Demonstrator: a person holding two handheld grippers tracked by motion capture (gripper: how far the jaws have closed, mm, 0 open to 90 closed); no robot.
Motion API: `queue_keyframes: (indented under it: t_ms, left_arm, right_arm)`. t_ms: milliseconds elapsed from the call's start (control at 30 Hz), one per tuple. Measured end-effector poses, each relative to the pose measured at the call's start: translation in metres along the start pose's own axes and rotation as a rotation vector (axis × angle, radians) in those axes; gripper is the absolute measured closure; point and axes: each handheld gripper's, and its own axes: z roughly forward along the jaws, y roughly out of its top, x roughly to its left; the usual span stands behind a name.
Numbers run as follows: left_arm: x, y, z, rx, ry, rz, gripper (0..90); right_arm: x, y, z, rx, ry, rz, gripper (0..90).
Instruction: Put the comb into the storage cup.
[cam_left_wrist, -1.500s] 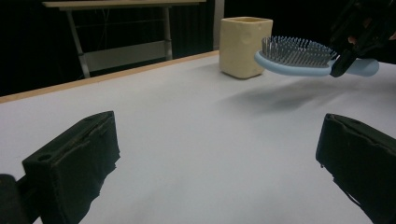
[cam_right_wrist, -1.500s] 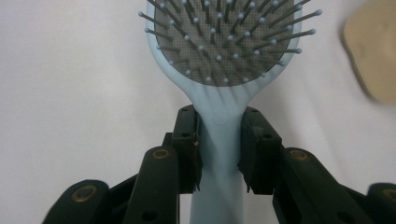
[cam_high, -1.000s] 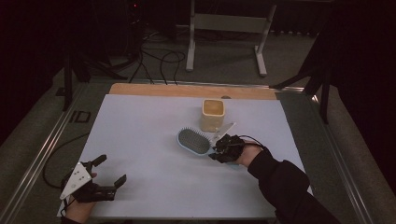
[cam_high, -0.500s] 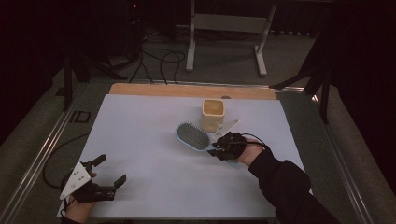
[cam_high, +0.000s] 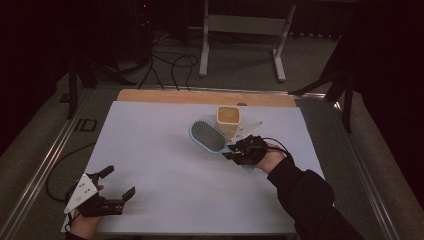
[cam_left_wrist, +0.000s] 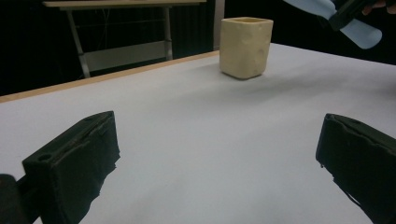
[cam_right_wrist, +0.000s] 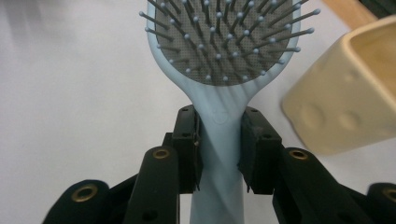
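A light blue hairbrush (cam_high: 207, 136) with a grey bristle pad hangs above the white sheet, bristles up. My right gripper (cam_high: 240, 149) is shut on its handle. In the right gripper view the two jaws clamp the handle just below the brush head (cam_right_wrist: 222, 51), and the right gripper (cam_right_wrist: 220, 140) points toward a pale yellow square cup (cam_right_wrist: 348, 107). The cup (cam_high: 228, 115) stands upright just behind the brush head. My left gripper (cam_high: 119, 182) rests near the sheet's front left corner, jaws wide apart and nothing between them. In the left gripper view the cup (cam_left_wrist: 245, 46) stands far ahead.
A white sheet (cam_high: 165, 165) covers the table, with a wooden strip (cam_high: 175, 96) along its far edge. Metal rails (cam_high: 47, 155) run down both sides. Behind the table stand a metal frame (cam_high: 240, 30) and loose cables (cam_high: 170, 60) on the floor.
The right gripper has lifted the hairbrush off the sheet, and the brush head now sits closer to the cup. The left gripper has stayed where it was.
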Motion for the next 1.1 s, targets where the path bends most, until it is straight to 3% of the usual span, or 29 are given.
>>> queue_keyframes:
  t_ms: [400,1100]
  left_arm:
    - [0.000,0.000,0.000,0.001,0.001,0.002,0.0]
    - [0.000,0.000,0.000,0.000,0.001,0.002,0.0]
  right_arm:
    - [-0.009,0.012,-0.015,-0.076,-0.030,0.032,70.6]
    - [-0.028,0.023,-0.036,-0.180,-0.126,0.090,70.6]
